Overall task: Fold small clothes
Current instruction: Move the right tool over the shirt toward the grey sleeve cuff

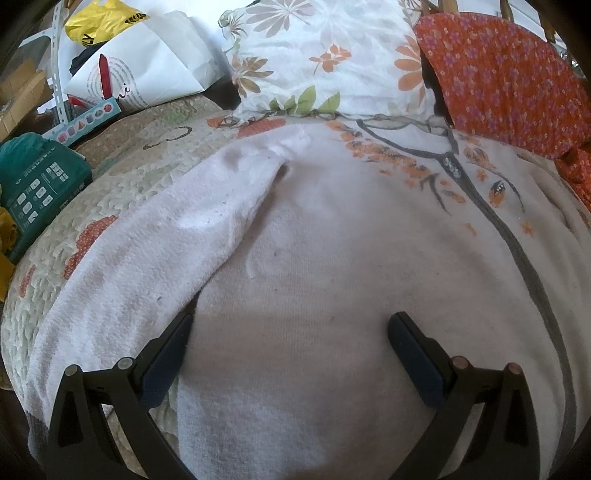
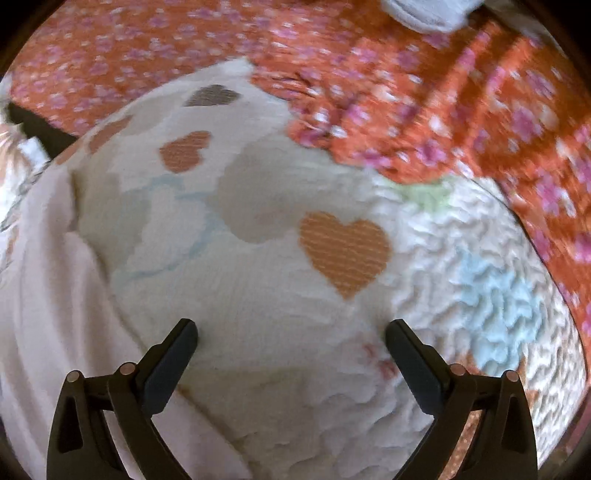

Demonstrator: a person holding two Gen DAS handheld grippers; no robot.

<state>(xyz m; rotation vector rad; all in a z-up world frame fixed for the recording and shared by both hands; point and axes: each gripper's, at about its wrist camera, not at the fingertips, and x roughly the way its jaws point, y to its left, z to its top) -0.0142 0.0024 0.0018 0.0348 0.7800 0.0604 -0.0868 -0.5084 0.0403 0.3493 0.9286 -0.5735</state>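
A white sweater [image 1: 332, 258] with a grey branch and orange flower print lies spread on the quilted bedspread [image 1: 122, 184]. One sleeve [image 1: 166, 236] is folded inward across its left side. My left gripper [image 1: 291, 321] hovers open over the sweater's lower body, nothing between its fingers. In the right wrist view my right gripper [image 2: 291, 328] is open above the heart-patterned bedspread [image 2: 258, 240], with the sweater's edge [image 2: 40, 280] to its left. That view is blurred.
A floral pillow [image 1: 325, 55] and an orange flowered cloth [image 1: 517, 74] lie beyond the sweater. White paper bag [image 1: 147, 66], yellow bag [image 1: 99, 18] and a green box [image 1: 40, 184] crowd the left side. Orange flowered fabric [image 2: 443, 110] borders the bedspread.
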